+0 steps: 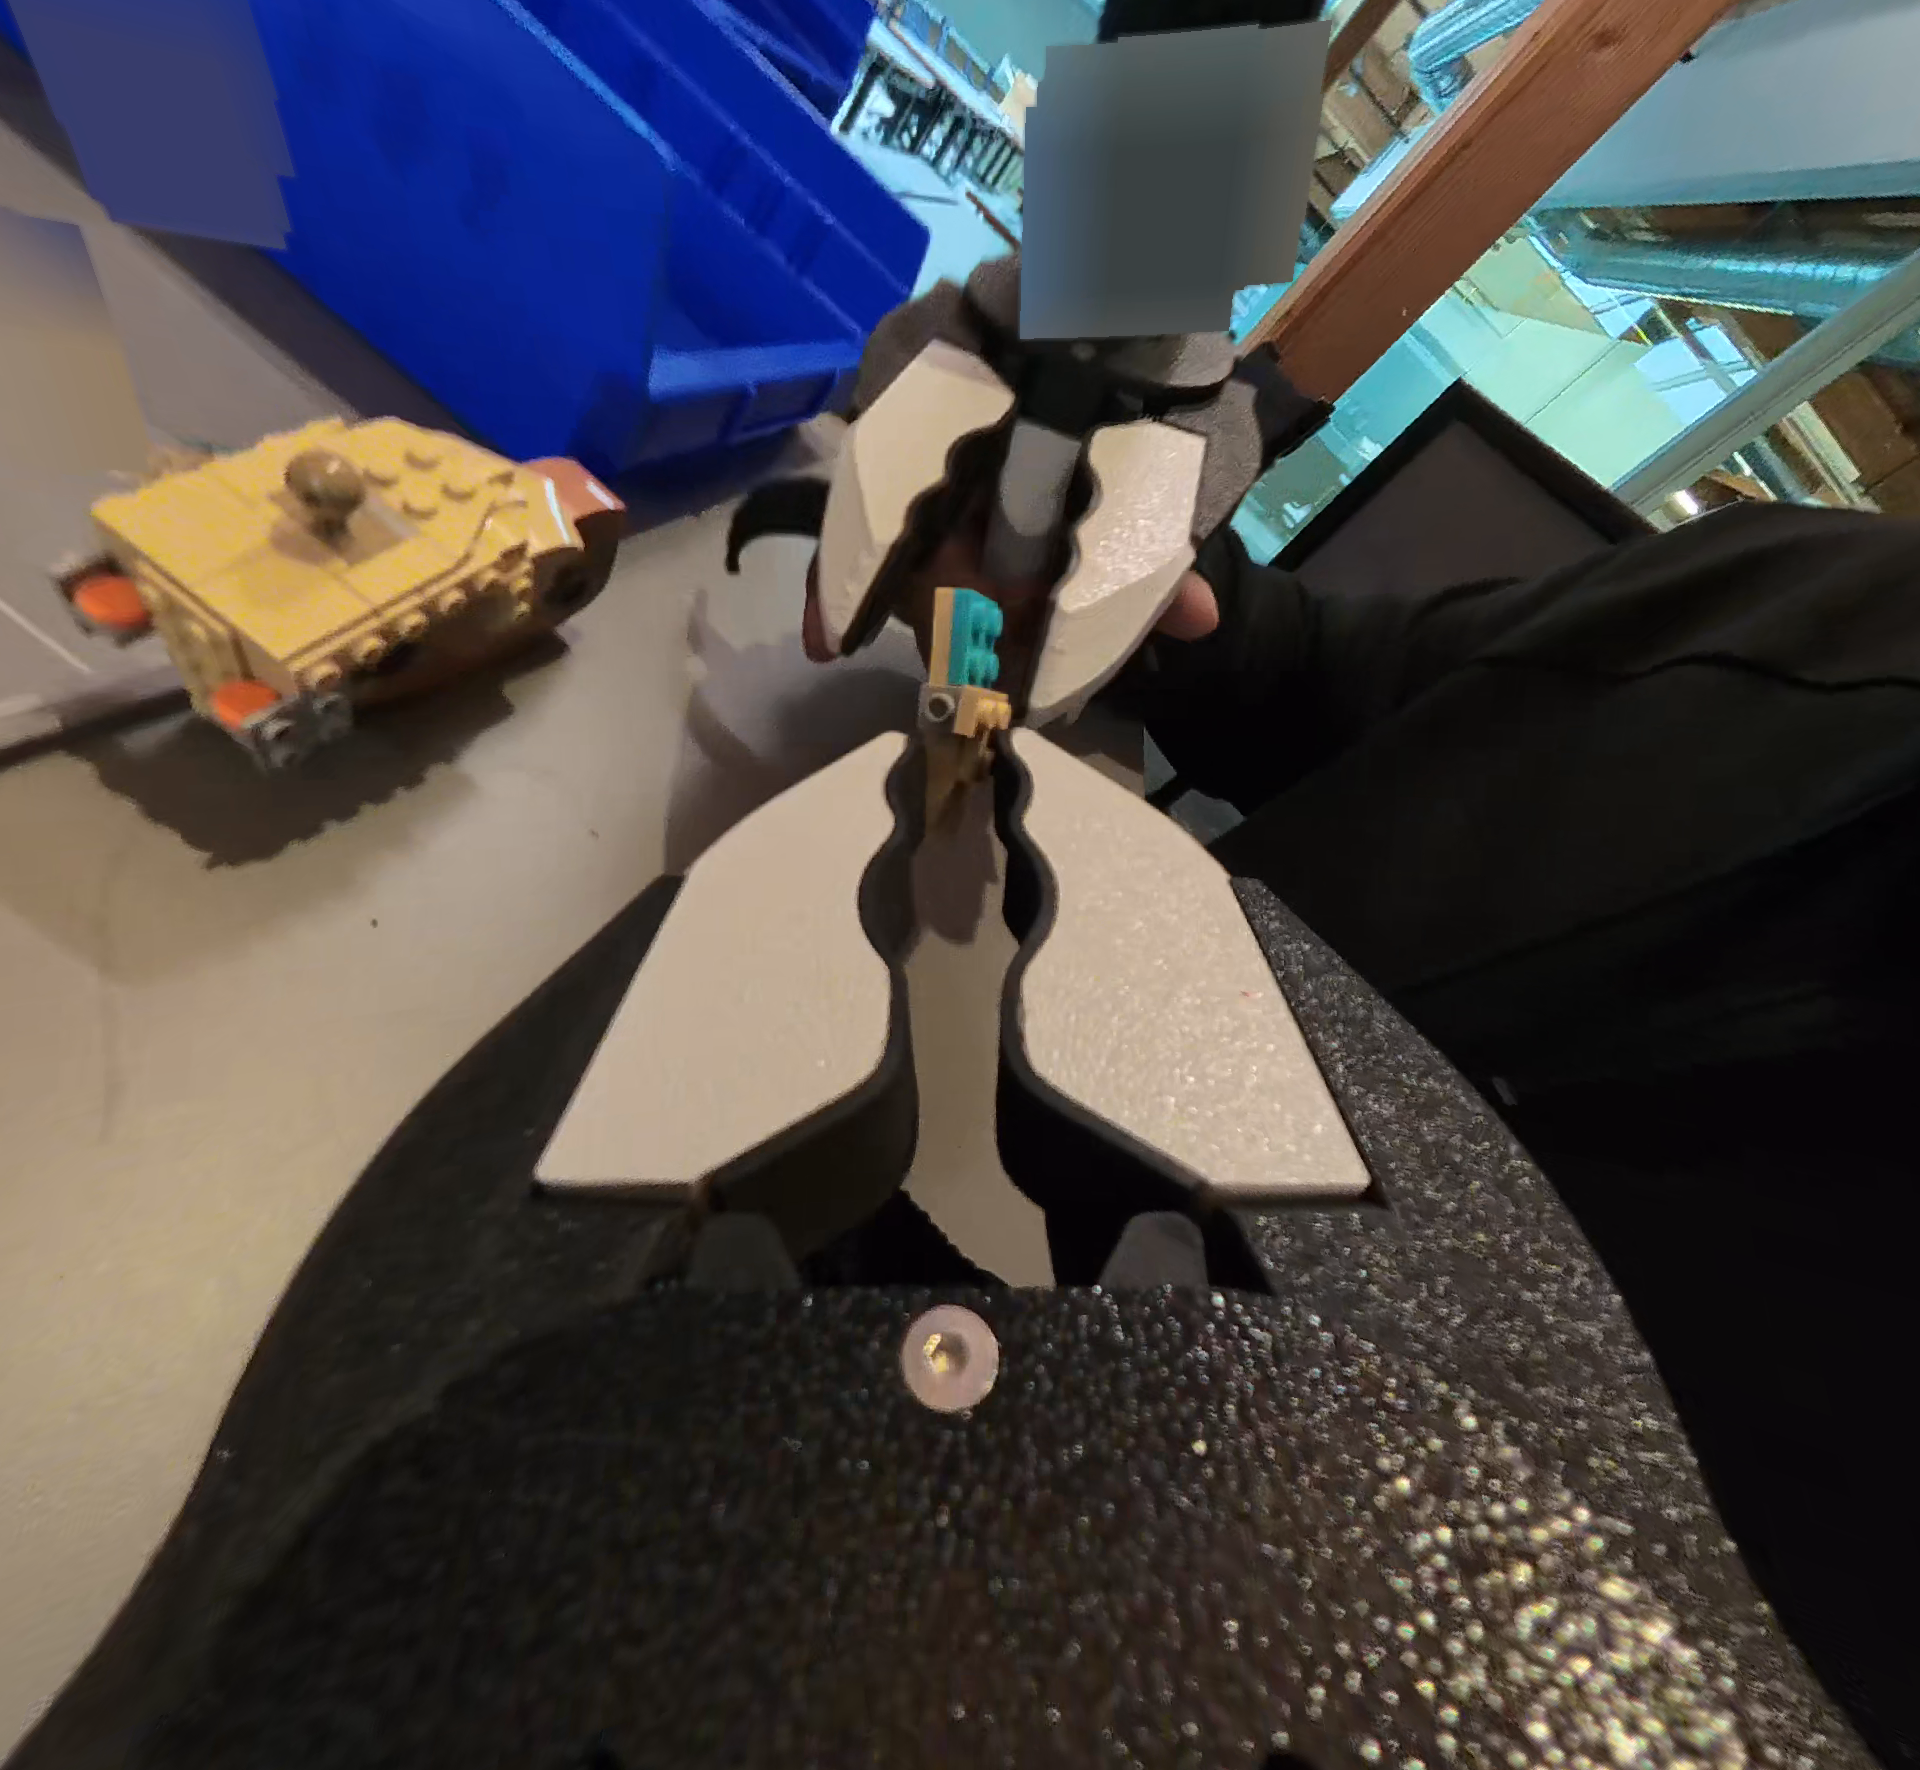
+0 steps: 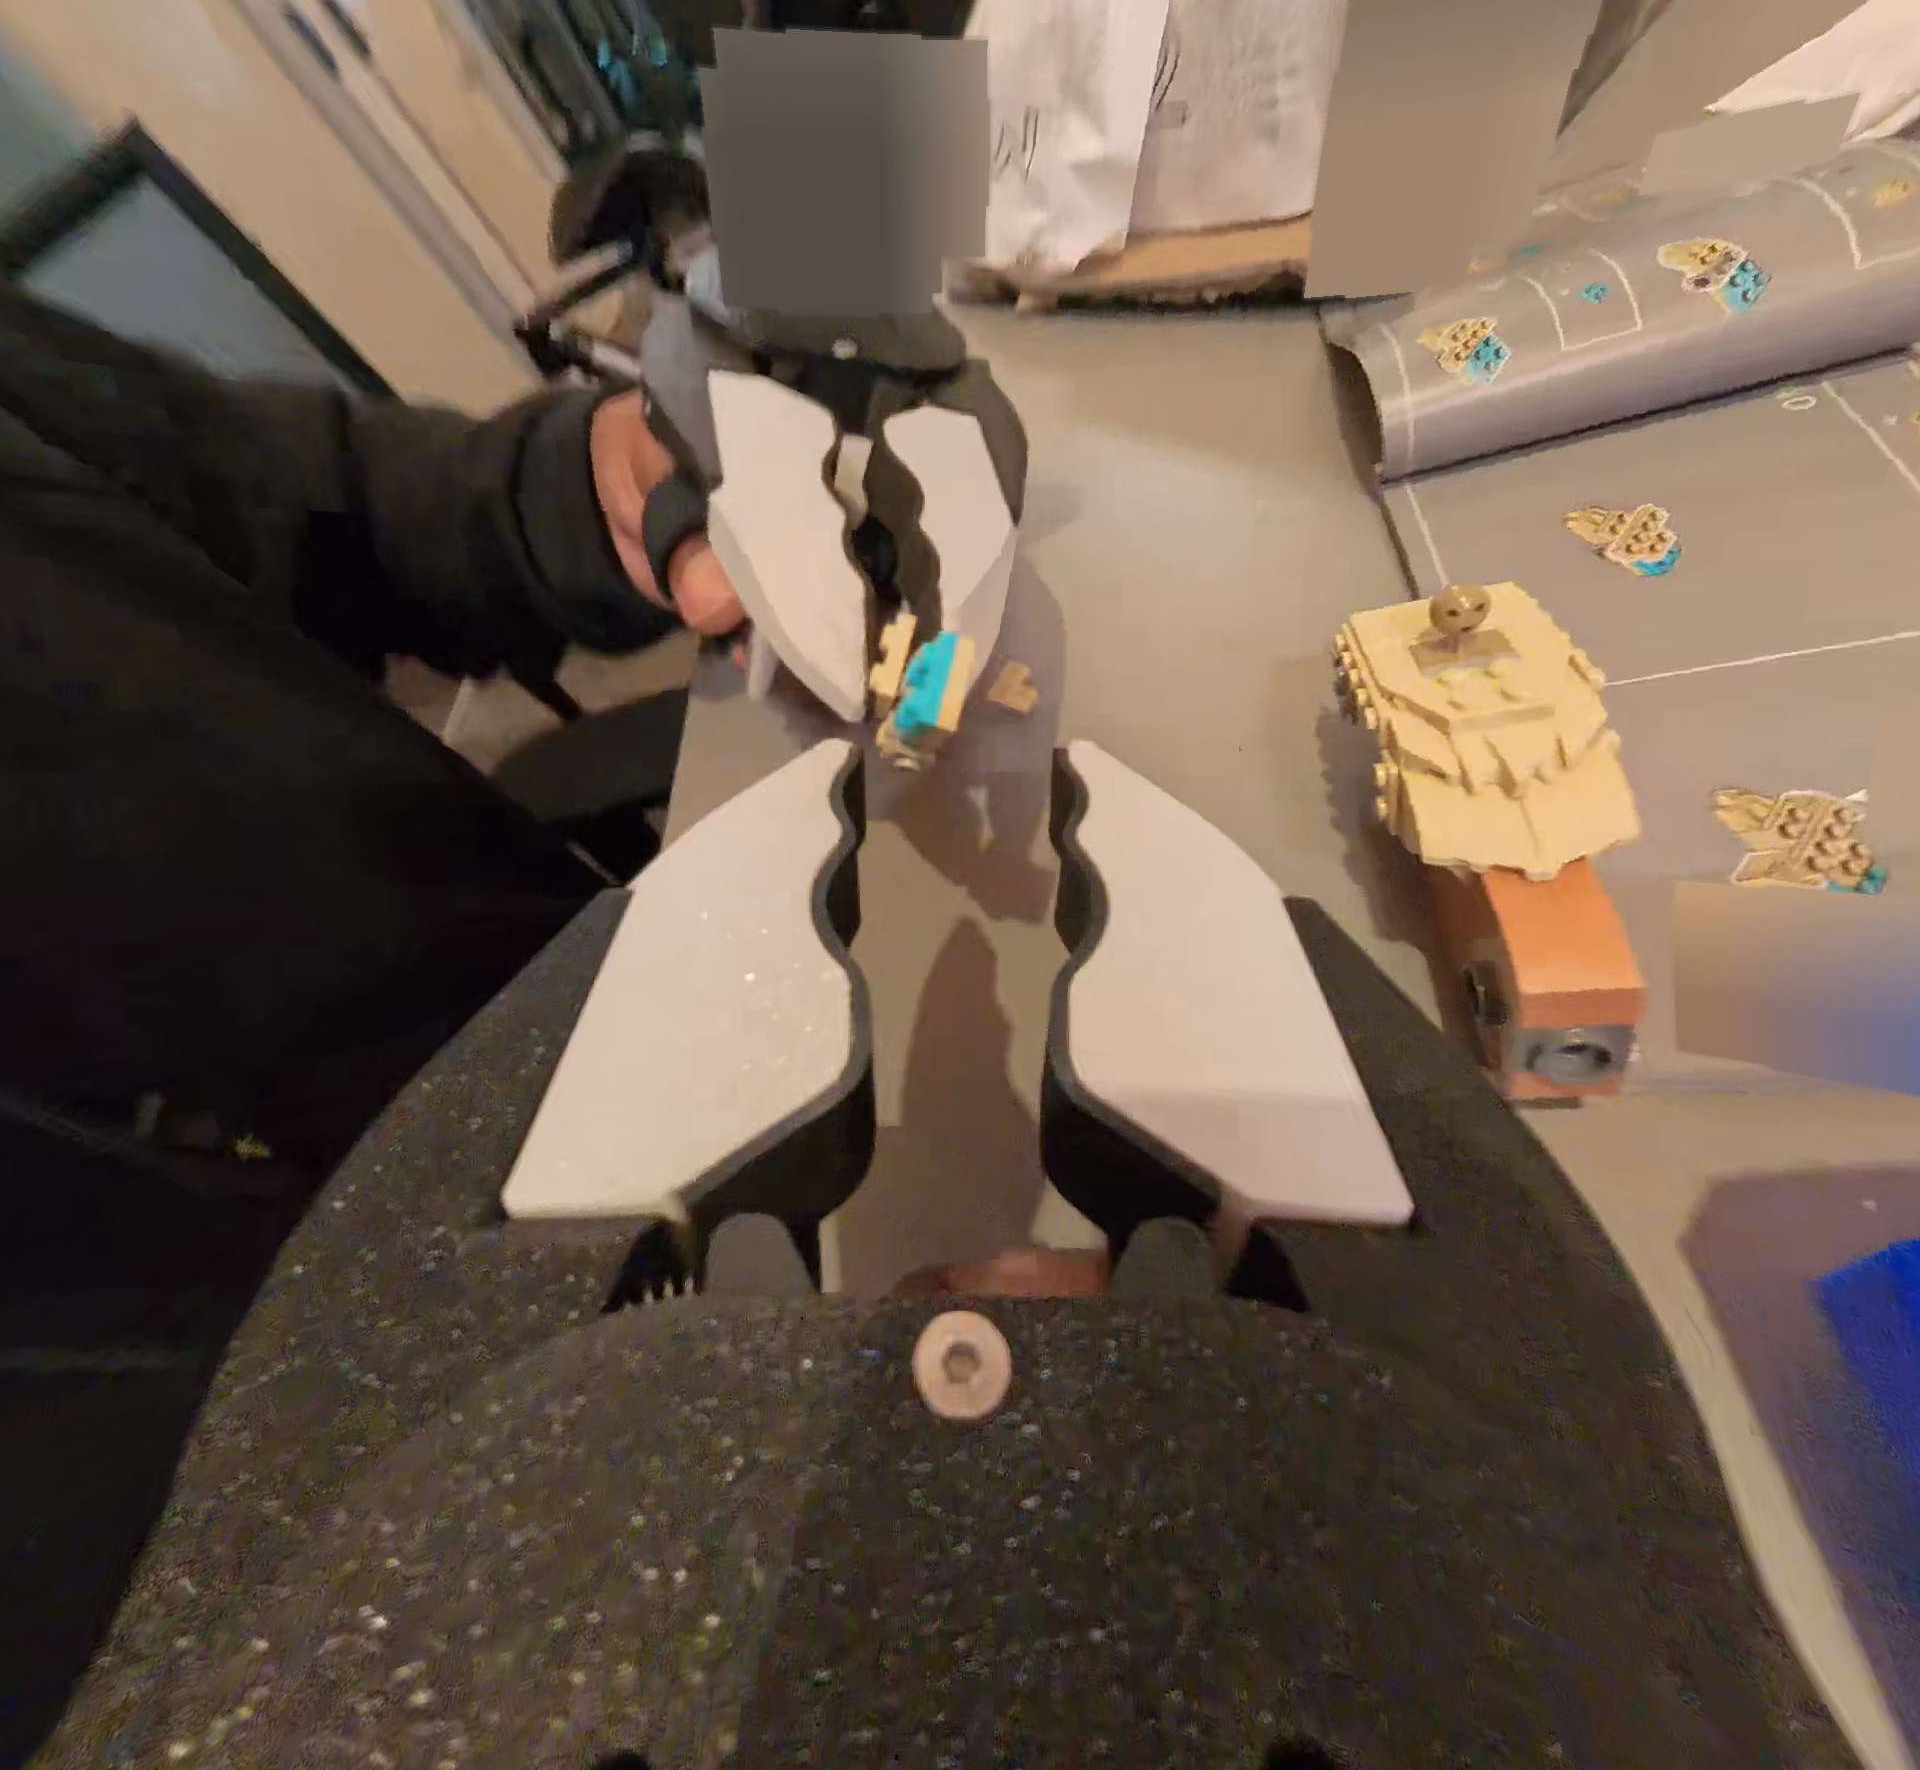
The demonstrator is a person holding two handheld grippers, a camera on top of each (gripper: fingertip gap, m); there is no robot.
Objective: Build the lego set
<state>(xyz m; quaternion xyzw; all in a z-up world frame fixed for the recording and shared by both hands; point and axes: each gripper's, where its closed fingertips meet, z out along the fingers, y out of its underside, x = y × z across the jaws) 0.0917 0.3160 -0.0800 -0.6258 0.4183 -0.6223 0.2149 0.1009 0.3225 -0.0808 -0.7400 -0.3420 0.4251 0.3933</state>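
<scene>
between both grippers, left gripper (image 1: 961, 764) clamps the tan-teal piece (image 1: 968, 671) — right gripper (image 2: 956, 764) gapes; only right view shows booklet (image 2: 1662, 432).

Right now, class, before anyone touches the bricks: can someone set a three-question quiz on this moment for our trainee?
1. Which gripper holds the small teal-and-tan piece?
2. True or false: the tan model is lifted clear of the table.
3. Fill the gap: the right gripper has its jaws ____.

Key:
1. The left gripper; it is shut on the piece at its tips.
2. False; the model rests on the table, untouched by either gripper.
3. Open; they hold nothing.
</scene>
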